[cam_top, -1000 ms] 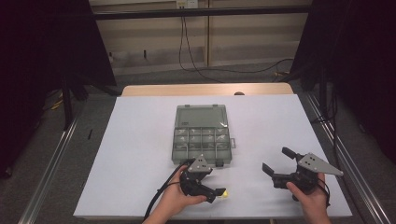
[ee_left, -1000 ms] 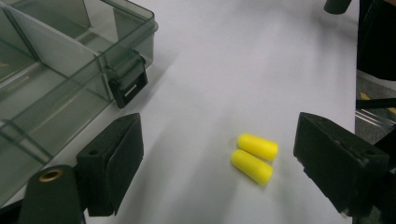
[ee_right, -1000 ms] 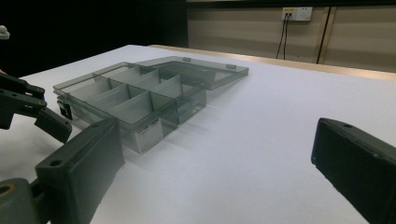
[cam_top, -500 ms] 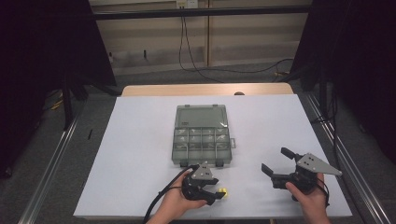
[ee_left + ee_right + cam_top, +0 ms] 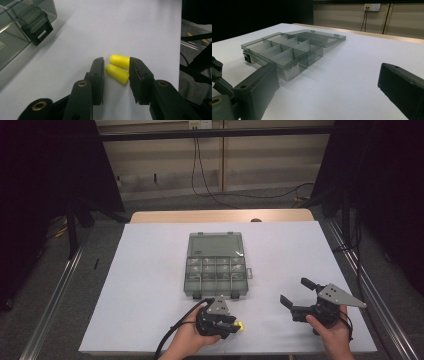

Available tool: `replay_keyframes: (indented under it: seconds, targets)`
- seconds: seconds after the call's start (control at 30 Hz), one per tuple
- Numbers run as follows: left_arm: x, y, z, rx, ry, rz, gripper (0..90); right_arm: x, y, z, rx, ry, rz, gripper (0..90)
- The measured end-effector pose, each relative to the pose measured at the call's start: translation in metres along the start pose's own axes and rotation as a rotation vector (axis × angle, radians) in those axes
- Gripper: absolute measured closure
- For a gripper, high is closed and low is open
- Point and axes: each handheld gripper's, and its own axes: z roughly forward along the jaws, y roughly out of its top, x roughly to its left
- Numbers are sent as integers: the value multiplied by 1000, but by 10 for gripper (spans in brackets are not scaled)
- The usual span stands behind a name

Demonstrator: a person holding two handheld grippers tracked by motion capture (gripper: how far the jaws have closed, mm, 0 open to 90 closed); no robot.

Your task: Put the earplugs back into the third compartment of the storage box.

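Two yellow foam earplugs point(image 5: 119, 67) lie side by side on the white table sheet point(image 5: 150, 285), near its front edge. My left gripper point(image 5: 116, 60) is lowered over them, one jaw on each side. Its jaws have just been closing, with both earplugs between them. The right-hand jaw touches the plugs' ends, and a thin gap remains at the other jaw. In the high view the earplugs point(image 5: 240, 325) peek out beside the left gripper point(image 5: 233, 324). My right gripper point(image 5: 295, 291) hovers at the front right, open wide with nothing between its jaws point(image 5: 328, 75).
A grey see-through organizer box point(image 5: 216, 265) lies open in the middle of the sheet, lid laid back, its compartments point(image 5: 284, 48) showing. One of its front latches point(image 5: 37, 25) is close to the left gripper. The table's front edge is just below both hands.
The left gripper's jaws have narrowed around the yellow earplugs and the hand has sunk slightly toward the sheet. The right gripper has stayed still.
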Motion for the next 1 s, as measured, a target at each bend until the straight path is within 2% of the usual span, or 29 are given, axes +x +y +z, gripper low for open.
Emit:
replay_keyframes:
  seconds: [0.17, 0.37, 0.5, 0.87, 1.0]
  targets:
    - [-1, 1, 0, 12, 7, -1, 733, 0, 0, 0, -1, 0, 1, 28]
    - [-2, 2, 0, 26, 5, -28, 808, 0, 1, -1, -5, -2, 3, 29]
    - [-1, 2, 0, 16, -1, -49, 846, 0, 1, -1, -7, 0, 1, 30]
    - [3, 3, -3, 1, 4, -80, 860, 0, 2, -1, -12, 0, 2, 31]
    - [7, 5, -8, -23, 8, -97, 861, 0, 2, -1, -11, 2, 0, 31]
